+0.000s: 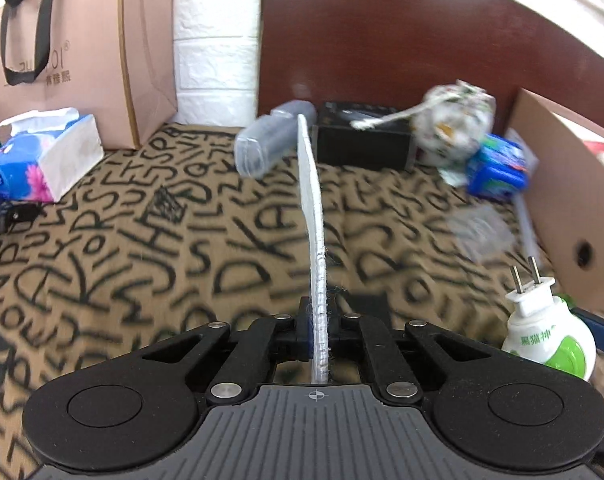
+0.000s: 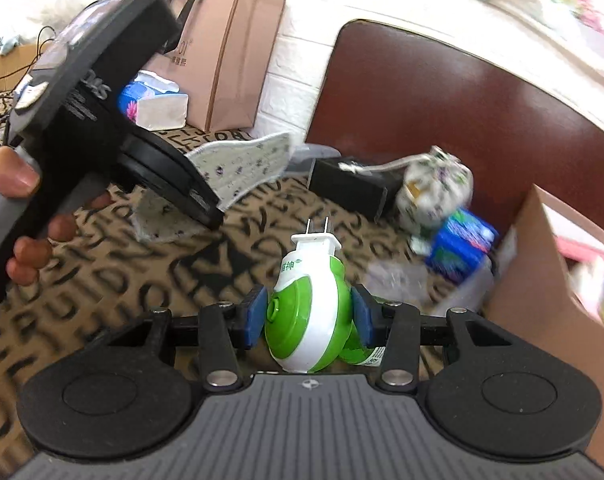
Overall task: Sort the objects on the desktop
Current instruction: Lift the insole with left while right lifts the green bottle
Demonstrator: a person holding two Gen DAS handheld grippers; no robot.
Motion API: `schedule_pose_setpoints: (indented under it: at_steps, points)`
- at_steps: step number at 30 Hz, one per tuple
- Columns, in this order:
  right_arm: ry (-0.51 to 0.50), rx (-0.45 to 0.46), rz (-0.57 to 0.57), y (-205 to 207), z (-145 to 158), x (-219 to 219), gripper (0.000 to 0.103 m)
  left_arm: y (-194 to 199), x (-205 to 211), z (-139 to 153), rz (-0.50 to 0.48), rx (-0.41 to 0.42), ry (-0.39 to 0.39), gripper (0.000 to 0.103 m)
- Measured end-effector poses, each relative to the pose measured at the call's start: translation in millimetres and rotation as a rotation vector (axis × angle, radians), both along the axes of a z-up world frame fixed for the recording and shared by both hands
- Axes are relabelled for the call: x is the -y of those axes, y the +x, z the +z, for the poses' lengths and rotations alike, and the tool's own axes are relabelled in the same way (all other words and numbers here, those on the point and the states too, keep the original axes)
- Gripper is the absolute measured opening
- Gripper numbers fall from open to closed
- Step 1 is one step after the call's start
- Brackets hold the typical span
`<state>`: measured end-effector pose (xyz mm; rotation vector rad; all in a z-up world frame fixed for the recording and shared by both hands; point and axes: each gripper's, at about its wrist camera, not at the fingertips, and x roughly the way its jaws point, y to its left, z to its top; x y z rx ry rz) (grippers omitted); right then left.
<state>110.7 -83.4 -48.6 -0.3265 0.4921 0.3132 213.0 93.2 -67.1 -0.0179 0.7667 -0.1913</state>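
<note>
Your left tool [image 1: 317, 322] carries a white insole [image 1: 312, 200] speckled with small purple dots; your right tool [image 2: 307, 318], with blue pads, holds a white and bright green plug-in vaporizer [image 2: 308, 308]. The table [image 1: 122, 248] wears a tan cloth covered in black letters. Far left you see a pale brown paper bag [image 1: 82, 48] with black handles and a blue-and-pink tissue pack [image 1: 42, 164].
</note>
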Motion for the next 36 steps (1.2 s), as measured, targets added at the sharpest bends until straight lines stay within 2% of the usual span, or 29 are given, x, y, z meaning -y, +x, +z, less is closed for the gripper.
schedule_pose_setpoints:
  at_steps: [3,10,15,16,17,19,21,23,27,29,36]
  points:
    - [0.033,-0.016,-0.035,-23.5,0.2,9.1,0.050,-28.5,8.0,5.7,-0.034,0.002,0.003,0.000]
    - [-0.016,-0.023,-0.067,-72.5,2.1,22.7,0.050,-84.3,24.5,9.9,-0.124,-0.014,-0.049,0.000]
    - [-0.028,-0.025,-0.077,-87.4,-4.5,26.9,0.050,-103.4,36.3,-0.4,-0.127,-0.040,-0.014,0.000]
    - [-0.038,-0.019,-0.074,-89.3,-4.9,25.8,0.050,-105.6,36.4,-1.8,-0.122,-0.043,-0.010,0.003]
    - [-0.045,-0.015,-0.068,-90.8,-5.1,24.9,0.050,-106.4,36.3,-2.9,-0.115,-0.049,-0.005,0.013]
    - [-0.054,-0.011,-0.059,-91.4,-6.0,23.4,0.050,-106.3,34.5,-4.3,-0.101,-0.058,-0.003,0.028]
    - [-0.059,-0.006,-0.055,-92.3,-6.6,22.9,0.050,-106.8,32.9,-4.7,-0.080,-0.055,0.005,0.036]
    - [-0.043,-0.006,-0.054,-93.3,-5.8,23.5,0.050,-105.9,32.4,-5.1,-0.066,-0.056,0.014,0.052]
    - [-0.023,-0.004,-0.054,-92.9,-4.7,25.5,0.049,-101.8,31.2,-6.6,-0.042,-0.063,0.022,0.063]
    - [-0.022,-0.001,-0.051,-93.4,-4.8,25.1,0.051,-99.5,29.6,-8.2,-0.027,-0.071,0.015,0.073]
    - [-0.031,0.007,-0.030,-92.6,-5.2,23.0,0.057,-92.3,29.0,-13.0,0.010,-0.066,0.037,0.084]
